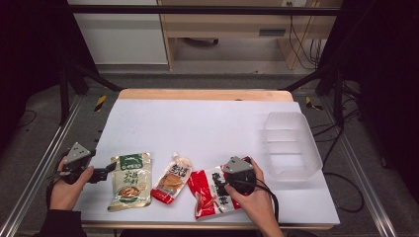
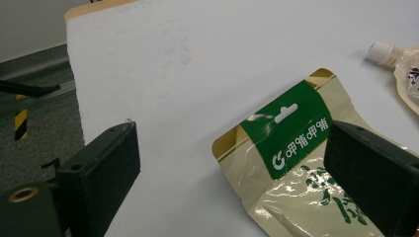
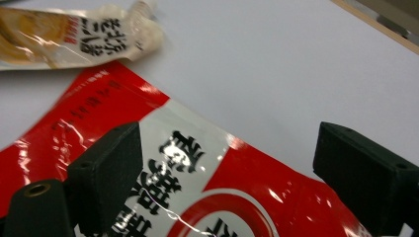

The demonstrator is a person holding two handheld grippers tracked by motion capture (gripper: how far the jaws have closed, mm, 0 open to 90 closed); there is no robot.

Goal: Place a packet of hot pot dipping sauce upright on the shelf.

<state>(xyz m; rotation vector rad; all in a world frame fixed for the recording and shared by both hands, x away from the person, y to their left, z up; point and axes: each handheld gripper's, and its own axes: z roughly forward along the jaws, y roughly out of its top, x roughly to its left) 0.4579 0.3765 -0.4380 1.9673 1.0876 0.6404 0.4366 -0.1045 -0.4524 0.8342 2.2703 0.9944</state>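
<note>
White sheeting covers the table point(image 1: 207, 123) in front of you, and three packets lie in a row along its near edge. From above, your left gripper point(image 1: 101, 174) sits at the table's left edge, its tips just beside the green-topped beige pouch point(image 1: 130, 180). Your right gripper point(image 1: 232, 183) rests over the red and white packet point(image 1: 213, 193), with your right hand point(image 1: 257, 200) wrapped around it from behind. Between those two lies a small spouted sachet point(image 1: 172, 178), tilted, its cap end pointing away from you. A clear plastic tub point(image 1: 291, 143) stands well apart at the far right.

Your left gripper view gives what the high view cannot: the jaws are spread wide, and the pouch's green header band point(image 2: 289, 129) with its hang slot sits in the gap, nearer the right-hand jaw, which overlaps the pouch's edge in the picture. You cannot tell from it whether that jaw touches the film. The sachet's white cap point(image 2: 381, 51) peeks in at the upper right.

Your right gripper view likewise shows jaws held wide apart, above the glossy red packet point(image 3: 232, 173) with its bold black characters, nothing pinched. The sachet point(image 3: 79, 37) lies beyond the packet's upper corner, close by it.
</note>
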